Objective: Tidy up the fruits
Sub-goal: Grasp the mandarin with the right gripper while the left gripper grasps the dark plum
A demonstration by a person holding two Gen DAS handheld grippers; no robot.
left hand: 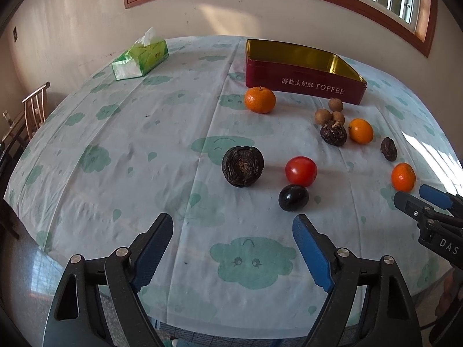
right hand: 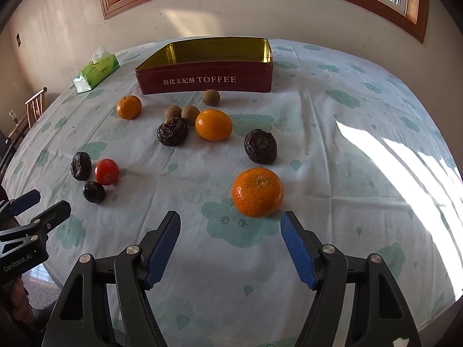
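Observation:
A red toffee tin (left hand: 303, 82) (right hand: 205, 81) stands open and empty at the table's far side. Fruit lies loose in front of it: three oranges (right hand: 257, 192) (right hand: 213, 124) (right hand: 129, 107), a tomato (left hand: 301, 171) (right hand: 107, 171), a dark plum (left hand: 293, 197) (right hand: 94, 191), three wrinkled dark fruits (left hand: 243, 166) (right hand: 260, 146) (right hand: 172, 131) and three small brown longans (right hand: 210, 97). My left gripper (left hand: 233, 227) is open and empty, just short of the plum. My right gripper (right hand: 230, 225) is open and empty, just short of the nearest orange.
A green tissue box (left hand: 140, 57) (right hand: 97, 70) sits at the far left of the table. A wooden chair (left hand: 34, 107) stands past the left edge. The cloud-print tablecloth (left hand: 115, 156) covers the round table, whose near edge is close under both grippers.

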